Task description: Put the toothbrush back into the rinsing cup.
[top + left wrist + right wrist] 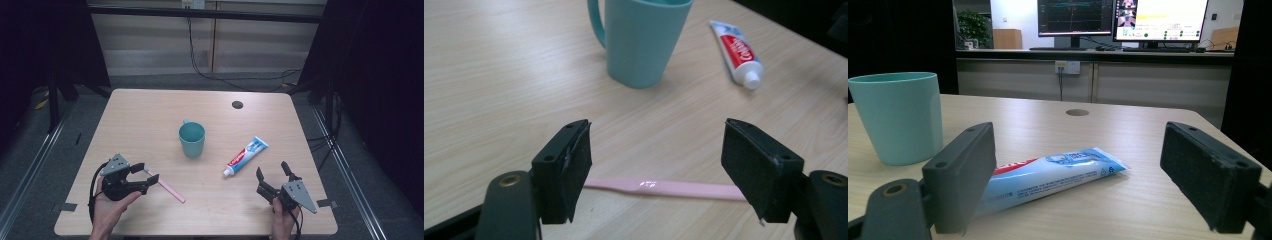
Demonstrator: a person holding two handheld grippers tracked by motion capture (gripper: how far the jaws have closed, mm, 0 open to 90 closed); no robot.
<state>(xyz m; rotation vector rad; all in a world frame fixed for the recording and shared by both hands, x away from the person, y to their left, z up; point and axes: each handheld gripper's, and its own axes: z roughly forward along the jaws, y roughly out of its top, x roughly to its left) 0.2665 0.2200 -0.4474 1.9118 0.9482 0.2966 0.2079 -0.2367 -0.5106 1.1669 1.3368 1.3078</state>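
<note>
Down at the near left of the table, the left gripper has its jaws standing wide apart with nothing pressed between the pads. A pink stick, flat and slim, lies on the wood under and between those jaws; in the left gripper view the stick runs across behind the two black pads, and whether either pad touches it I cannot tell. In the high view one end of it sits right at the jaw tips and the rest slants toward the near edge of the table. The person's left hand cups the gripper from below.

Near the right corner the right gripper is held by the right hand, its jaws also spread and empty, aimed at the toothpaste. In the right gripper view the tube lies flat on the table just beyond the pads, its crimped end to the right and its other end hidden behind the left jaw.

Between the two grippers and farther back stands a teal cup, upright, with its handle turned to the far side. The toothpaste lies just to the right of it, cap end toward the person, clear of the cup. A dark round hole marks the far part of the tabletop.
</note>
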